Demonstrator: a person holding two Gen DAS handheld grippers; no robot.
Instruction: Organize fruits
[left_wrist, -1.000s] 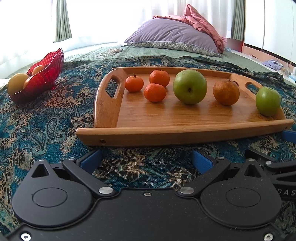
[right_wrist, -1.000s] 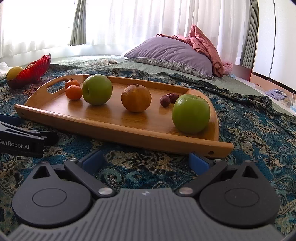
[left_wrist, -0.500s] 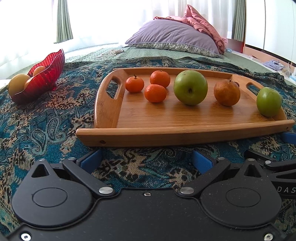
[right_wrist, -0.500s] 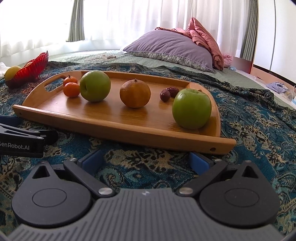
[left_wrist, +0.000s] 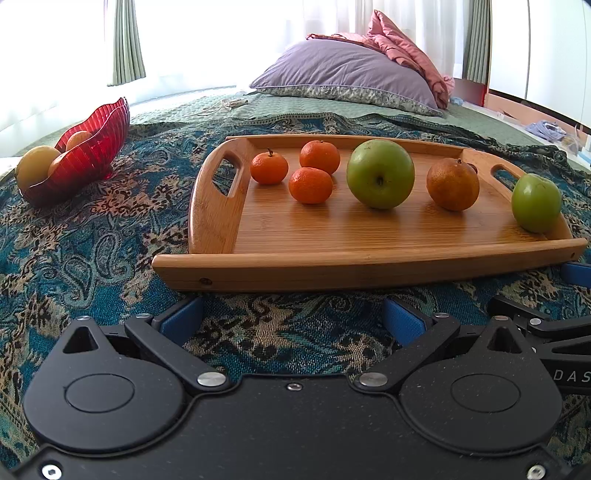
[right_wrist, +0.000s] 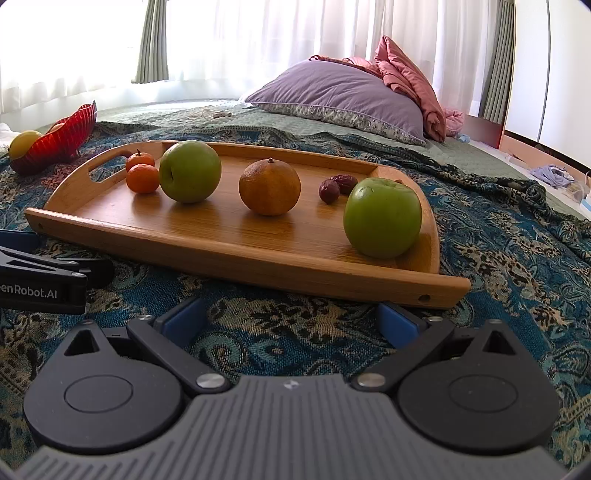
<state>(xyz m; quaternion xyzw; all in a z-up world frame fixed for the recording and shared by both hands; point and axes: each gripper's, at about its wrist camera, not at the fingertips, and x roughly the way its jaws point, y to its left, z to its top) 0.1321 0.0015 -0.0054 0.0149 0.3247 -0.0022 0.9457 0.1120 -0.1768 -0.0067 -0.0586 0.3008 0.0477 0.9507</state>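
I am holding both jaws spread and empty before the smooth bamboo tray (left_wrist: 229, 206) bearing round glossy apples (left_wrist: 380, 173).

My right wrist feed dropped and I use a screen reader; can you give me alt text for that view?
A bamboo serving tray on a blue paisley bedspread holds two green apples, one large dull orange, small bright tangerines and dark red dates. The right gripper sits before it, jaws open and empty. A red glass bowl with fruit stands far left.

bright daylight blows out the curtained window (left_wrist: 221, 40); sharp focus, soft shadows, fisheye bending at edges.
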